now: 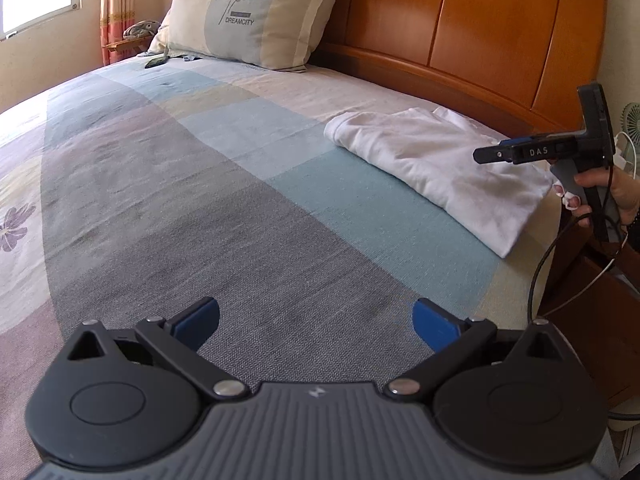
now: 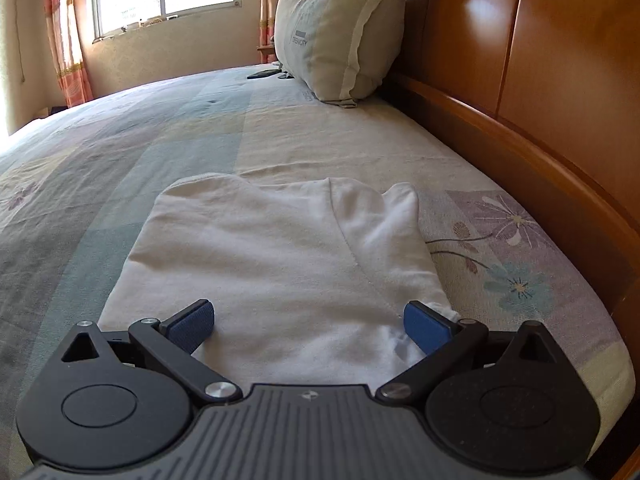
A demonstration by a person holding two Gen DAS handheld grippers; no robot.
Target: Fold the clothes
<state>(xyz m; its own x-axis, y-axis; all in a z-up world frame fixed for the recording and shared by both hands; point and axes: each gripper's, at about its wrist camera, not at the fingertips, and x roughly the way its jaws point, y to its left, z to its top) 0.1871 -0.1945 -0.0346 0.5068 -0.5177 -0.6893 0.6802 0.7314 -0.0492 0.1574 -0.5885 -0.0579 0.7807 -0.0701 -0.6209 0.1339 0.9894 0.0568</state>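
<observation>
**Folded Garment Position Relative to Claws**

The white cotton garment [image 2: 280, 256], already folded into a rectangle, is lying on the patchwork bedspread [image 1: 200, 200] near the wooden headboard [image 1: 460, 28]. The right claw [image 2: 308, 322] is hovering released directly over its near edge, long axis running straight ahead. The left claw [image 1: 316, 324] is waiting released, well apart over bare bedspread.
</observation>
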